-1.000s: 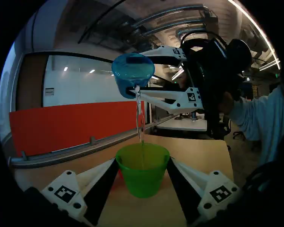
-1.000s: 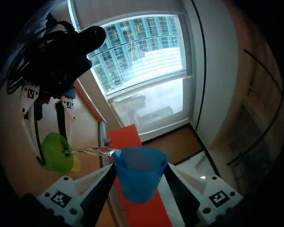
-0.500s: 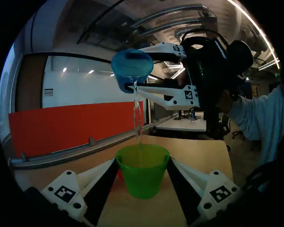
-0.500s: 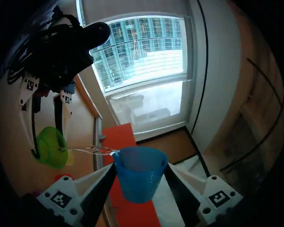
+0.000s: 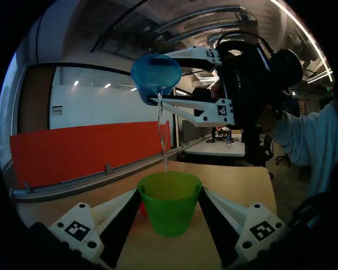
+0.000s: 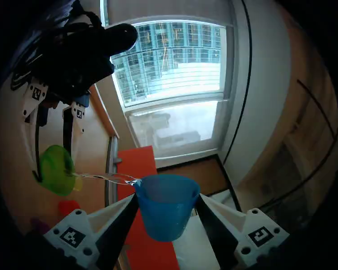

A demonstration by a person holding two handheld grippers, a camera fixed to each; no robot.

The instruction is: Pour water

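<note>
The left gripper [image 5: 170,197] clamps an upright, translucent green plastic cup [image 5: 170,211] between both fingers. Above it, the right gripper [image 6: 166,201] grips a tilted, tapered blue cup [image 6: 165,213]. A thin clear water stream [image 5: 161,130] falls from its rim into the green cup.

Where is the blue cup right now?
In the left gripper view, the blue cup is tipped high above the green cup, held by the right gripper.

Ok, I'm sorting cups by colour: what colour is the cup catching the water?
The cup is green, clearest in the left gripper view.
</note>
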